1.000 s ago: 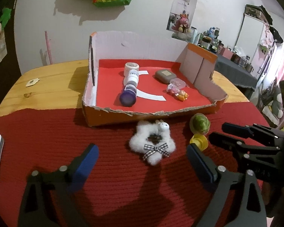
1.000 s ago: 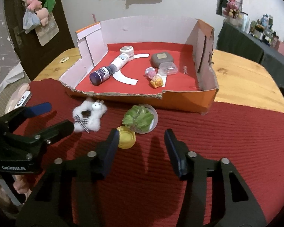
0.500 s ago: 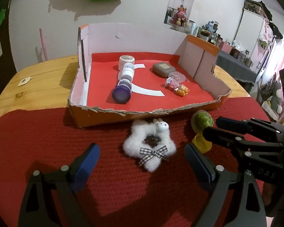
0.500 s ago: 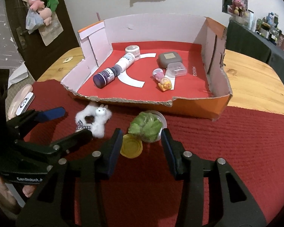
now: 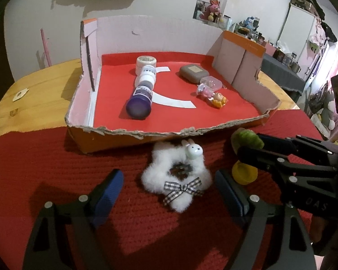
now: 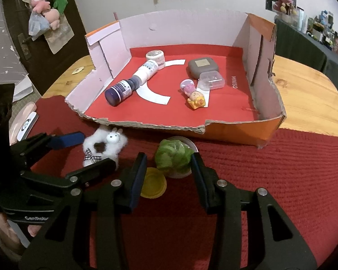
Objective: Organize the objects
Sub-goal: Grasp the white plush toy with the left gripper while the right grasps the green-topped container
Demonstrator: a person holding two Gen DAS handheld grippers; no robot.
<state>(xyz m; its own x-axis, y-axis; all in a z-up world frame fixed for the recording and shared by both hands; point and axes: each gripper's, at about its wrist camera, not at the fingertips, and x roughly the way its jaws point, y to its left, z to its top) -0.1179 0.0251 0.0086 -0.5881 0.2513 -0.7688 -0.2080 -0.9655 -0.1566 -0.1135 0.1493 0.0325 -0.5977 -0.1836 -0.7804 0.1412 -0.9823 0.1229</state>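
Note:
A white fluffy scrunchie (image 5: 178,175) (image 6: 106,144) with a rabbit head and a checked bow lies on the red mat, just in front of the box. My left gripper (image 5: 169,191) (image 6: 94,150) straddles it, jaws closing, and its pads stand clear of the fluff. To its right, a green lettuce toy in a clear cup (image 6: 173,157) (image 5: 247,138) sits beside a yellow lid (image 6: 152,185) (image 5: 244,174). My right gripper (image 6: 169,168) (image 5: 251,146) is closing around the cup, with a gap still at its left pad.
The torn cardboard box (image 5: 135,133) (image 6: 146,124) with a red floor holds a purple bottle (image 5: 142,94), a white jar, a grey case (image 6: 202,67), a clear case and small figures. A phone-like item (image 6: 28,123) lies at the mat's left edge. Bare wood flanks the box.
Both grippers have moved forward towards the box. The scrunchie now lies between the left fingers. The right jaws have narrowed around the lettuce cup.

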